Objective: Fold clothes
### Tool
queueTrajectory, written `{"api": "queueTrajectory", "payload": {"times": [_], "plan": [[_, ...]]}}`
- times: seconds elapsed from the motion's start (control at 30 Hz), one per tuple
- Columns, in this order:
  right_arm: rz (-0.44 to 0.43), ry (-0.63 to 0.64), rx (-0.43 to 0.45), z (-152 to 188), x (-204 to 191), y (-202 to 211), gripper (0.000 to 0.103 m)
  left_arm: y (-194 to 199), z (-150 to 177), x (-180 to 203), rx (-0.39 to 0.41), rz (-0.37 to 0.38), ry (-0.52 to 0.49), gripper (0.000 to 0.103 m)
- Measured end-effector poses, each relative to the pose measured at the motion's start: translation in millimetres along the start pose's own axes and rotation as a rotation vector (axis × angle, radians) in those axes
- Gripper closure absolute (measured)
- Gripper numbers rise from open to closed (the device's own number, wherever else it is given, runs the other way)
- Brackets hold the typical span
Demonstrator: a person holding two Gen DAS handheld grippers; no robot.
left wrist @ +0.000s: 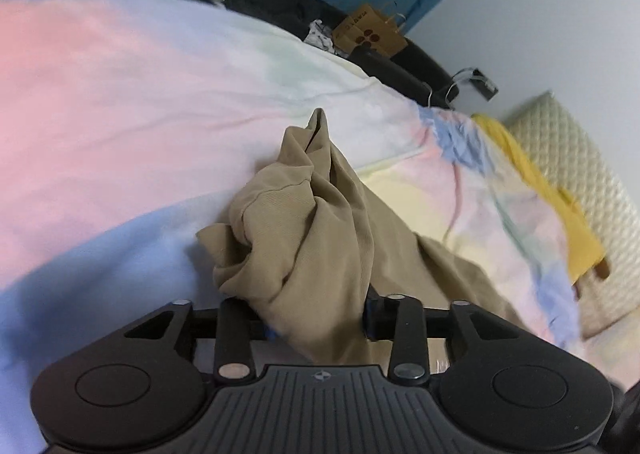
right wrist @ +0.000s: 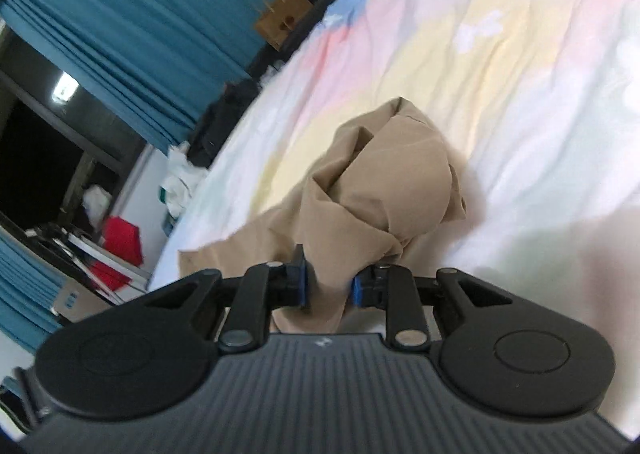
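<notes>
Each claw is clamped on the same tan garment: the left claw [left wrist: 316, 318] has a thick bunch of the cloth wedged between its blue pads, and the right claw [right wrist: 328, 286] pinches a narrower fold, cloth filling the gap between its fingers. No earlier look is there to compare, so I'll speak only of the grip as it stands. The tan garment [left wrist: 304, 221] is gathered up in a crumpled heap that rises off the bed [left wrist: 120, 93], its far end trailing on the pastel quilt; taking it at two spots like this looks to me like a way to lift it and shake it flat before any fold is made. The left wrist view alone shows a yellow cloth [left wrist: 560, 205] at the bed's far edge, a quilted headboard beyond, and a brown paper bag [left wrist: 372, 33] among dark clothes. The right wrist view alone shows the teal curtain [right wrist: 132, 25] beside a dark window and something red lower down.
</notes>
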State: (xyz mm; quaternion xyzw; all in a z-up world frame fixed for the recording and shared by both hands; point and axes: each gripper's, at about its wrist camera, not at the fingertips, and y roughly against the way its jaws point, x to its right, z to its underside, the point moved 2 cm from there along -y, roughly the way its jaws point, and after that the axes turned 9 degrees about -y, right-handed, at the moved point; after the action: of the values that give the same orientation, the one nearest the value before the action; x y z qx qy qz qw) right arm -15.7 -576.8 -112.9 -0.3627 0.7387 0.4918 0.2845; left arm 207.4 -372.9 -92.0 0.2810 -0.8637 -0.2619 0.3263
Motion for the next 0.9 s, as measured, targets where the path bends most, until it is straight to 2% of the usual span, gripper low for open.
{"api": "queueTrajectory", "payload": {"times": [0.07, 0.1, 0.17, 0.2, 0.33, 0.4, 0.43, 0.5, 0.73, 0.9], "plan": [[0.048, 0.001, -0.023, 0.8, -2.2, 14.2, 0.069, 10.8, -3.6, 6.0, -0.002, -0.026, -0.043, 0.046], [0.069, 0.025, -0.022, 0.3, -7.1, 23.4, 0.063, 18.9, -4.3, 10.6, 0.006, -0.036, -0.059, 0.039], [0.1, 0.082, -0.007, -3.2, -17.3, 42.9, 0.047, 43.9, -1.6, 24.1, 0.03, -0.083, -0.123, 0.015], [0.106, 0.118, 0.016, -1.8, -23.1, 54.6, 0.036, 60.4, -0.6, 33.9, 0.047, -0.102, -0.165, 0.013], [0.085, 0.246, 0.061, 7.8, -46.9, 104.4, 0.034, 125.3, 2.0, 70.0, 0.113, -0.151, -0.292, 0.001], [0.076, 0.307, 0.07, 16.8, -59.7, 130.3, 0.034, 152.6, 6.0, 86.2, 0.151, -0.183, -0.348, 0.001], [0.071, 0.336, 0.082, 21.3, -64.8, 143.1, 0.026, 167.7, 10.0, 94.6, 0.168, -0.194, -0.37, 0.0], [0.048, 0.389, 0.115, 31.0, -73.7, 168.8, 0.02, 196.3, 18.7, 110.8, 0.198, -0.213, -0.409, 0.0], [0.005, 0.545, 0.158, 72.5, -94.5, 238.8, 0.02, 289.5, 64.3, 159.0, 0.276, -0.24, -0.494, 0.0], [-0.004, 0.605, 0.187, 99.4, -92.3, 265.4, 0.02, 326.4, 101.0, 180.1, 0.297, -0.246, -0.554, 0.0]]}}
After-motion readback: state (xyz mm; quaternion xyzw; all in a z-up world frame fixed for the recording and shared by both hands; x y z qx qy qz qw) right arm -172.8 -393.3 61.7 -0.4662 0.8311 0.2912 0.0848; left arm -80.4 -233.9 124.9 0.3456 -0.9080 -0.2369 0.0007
